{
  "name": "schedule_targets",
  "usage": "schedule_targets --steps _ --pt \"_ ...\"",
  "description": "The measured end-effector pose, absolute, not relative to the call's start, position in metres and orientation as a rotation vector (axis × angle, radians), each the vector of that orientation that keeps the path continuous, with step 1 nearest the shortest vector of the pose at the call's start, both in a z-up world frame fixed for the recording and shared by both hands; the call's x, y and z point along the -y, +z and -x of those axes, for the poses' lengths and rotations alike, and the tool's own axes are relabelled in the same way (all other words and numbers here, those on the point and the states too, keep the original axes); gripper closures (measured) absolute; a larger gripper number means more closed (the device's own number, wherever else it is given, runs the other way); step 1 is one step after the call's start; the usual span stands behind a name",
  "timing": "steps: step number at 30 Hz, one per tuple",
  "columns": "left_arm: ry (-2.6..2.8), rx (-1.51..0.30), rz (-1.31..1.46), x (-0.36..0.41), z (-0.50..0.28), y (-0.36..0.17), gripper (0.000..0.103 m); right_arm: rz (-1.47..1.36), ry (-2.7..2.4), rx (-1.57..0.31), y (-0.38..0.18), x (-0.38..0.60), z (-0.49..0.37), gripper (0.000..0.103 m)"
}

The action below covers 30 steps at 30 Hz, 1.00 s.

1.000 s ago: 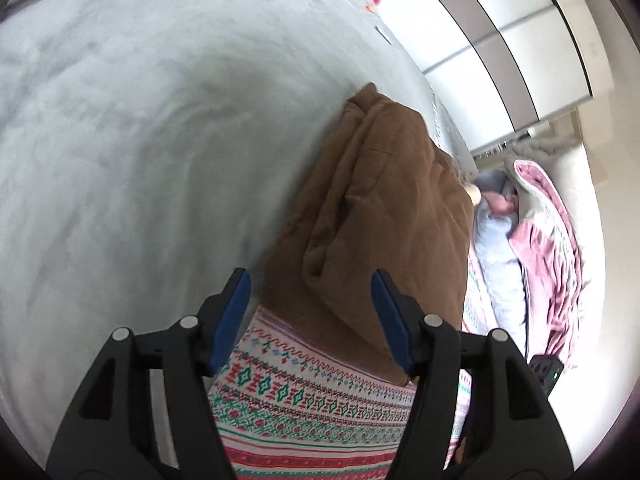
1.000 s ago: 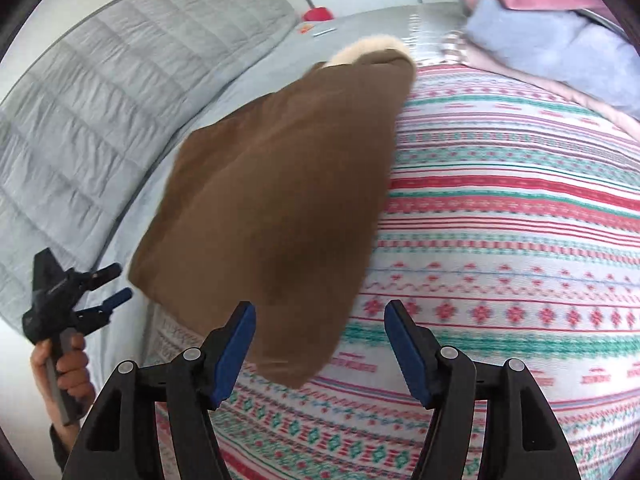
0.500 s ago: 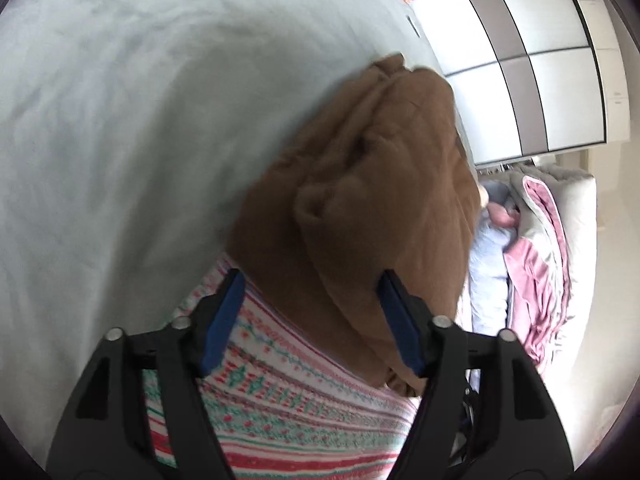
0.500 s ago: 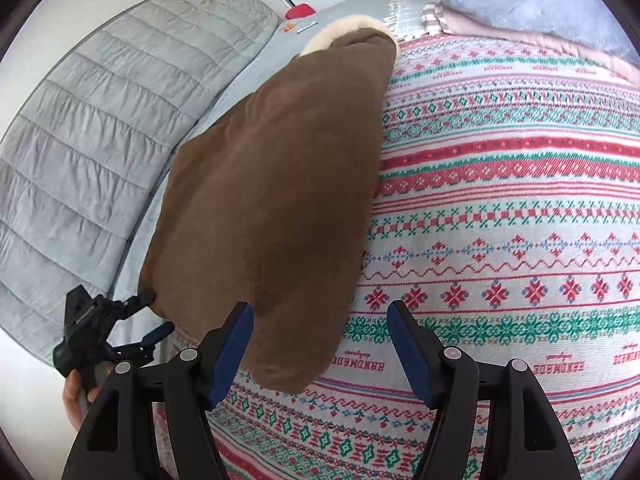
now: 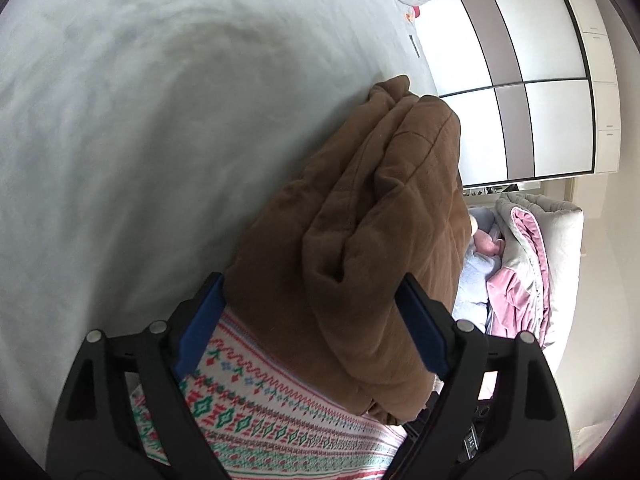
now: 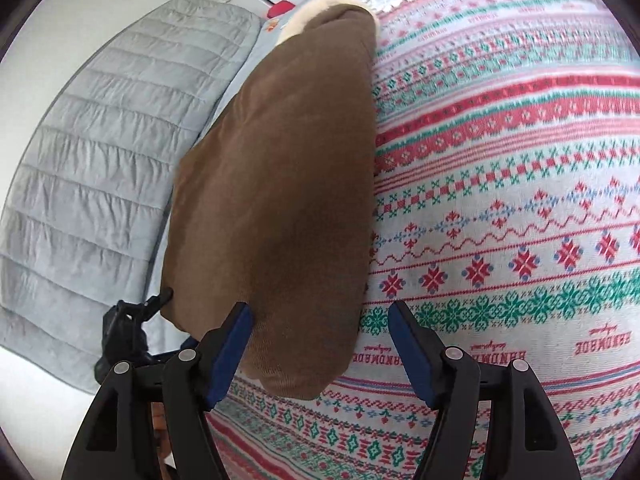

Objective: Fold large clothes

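A folded brown corduroy coat (image 5: pixel 372 240) with a cream fur collar (image 6: pixel 320 10) lies on a patterned red, green and white blanket (image 6: pixel 500 200) on a bed. My left gripper (image 5: pixel 308 320) is open, its blue pads at either side of the coat's near end. My right gripper (image 6: pixel 320 336) is open too, its fingers straddling the coat's other near edge where it meets the blanket. The left gripper also shows in the right wrist view (image 6: pixel 128 320), beside the coat's left corner. Neither gripper holds cloth.
A grey bedsheet (image 5: pixel 140 140) stretches to the left of the coat. A grey quilted cover (image 6: pixel 100 160) lies along the bed edge. A pile of pink and pale blue clothes (image 5: pixel 516 272) sits beyond the coat. A white and grey wardrobe (image 5: pixel 520 80) stands behind.
Both grippers have moved closer to the coat's near edges, and the coat now fills more of each view. Both stay open.
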<state>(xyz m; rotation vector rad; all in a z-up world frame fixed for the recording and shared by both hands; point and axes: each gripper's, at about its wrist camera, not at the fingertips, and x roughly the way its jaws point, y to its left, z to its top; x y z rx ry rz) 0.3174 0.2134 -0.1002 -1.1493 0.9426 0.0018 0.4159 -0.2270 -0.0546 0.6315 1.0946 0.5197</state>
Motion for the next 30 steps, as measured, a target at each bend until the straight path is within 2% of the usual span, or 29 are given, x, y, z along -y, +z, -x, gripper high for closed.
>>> schedule_targets --steps 4,8,10,15,17,22,24,26,30 --pt "0.004 -0.918 1.136 -0.211 -0.322 -0.098 0.019 -0.632 0.52 -1.089 -0.055 0.229 -0.416 0.031" --pt "0.032 -0.894 1.045 -0.203 -0.32 -0.084 0.041 -0.643 0.523 -1.086 -0.057 0.23 -0.416 0.031" --pt "0.056 -0.889 0.965 -0.195 -0.321 -0.075 0.045 -0.65 0.52 -1.085 -0.059 0.23 -0.416 0.03" --pt "0.091 -0.888 0.884 -0.188 -0.326 -0.072 0.045 -0.668 0.521 -1.08 -0.062 0.23 -0.417 0.028" --pt "0.085 -0.896 0.918 -0.192 -0.329 -0.078 0.038 -0.678 0.524 -1.081 -0.064 0.231 -0.418 0.028" --pt "0.066 -0.906 0.929 -0.194 -0.335 -0.082 0.033 -0.679 0.521 -1.078 -0.066 0.231 -0.418 0.025" --pt "0.073 -0.897 0.903 -0.192 -0.334 -0.08 0.034 -0.671 0.518 -1.074 -0.066 0.231 -0.417 0.024" --pt "0.081 -0.886 0.869 -0.188 -0.332 -0.076 0.043 -0.669 0.521 -1.072 -0.066 0.231 -0.418 0.024" --pt "0.094 -0.88 0.792 -0.179 -0.332 -0.067 0.049 -0.675 0.527 -1.074 -0.068 0.231 -0.42 0.023"
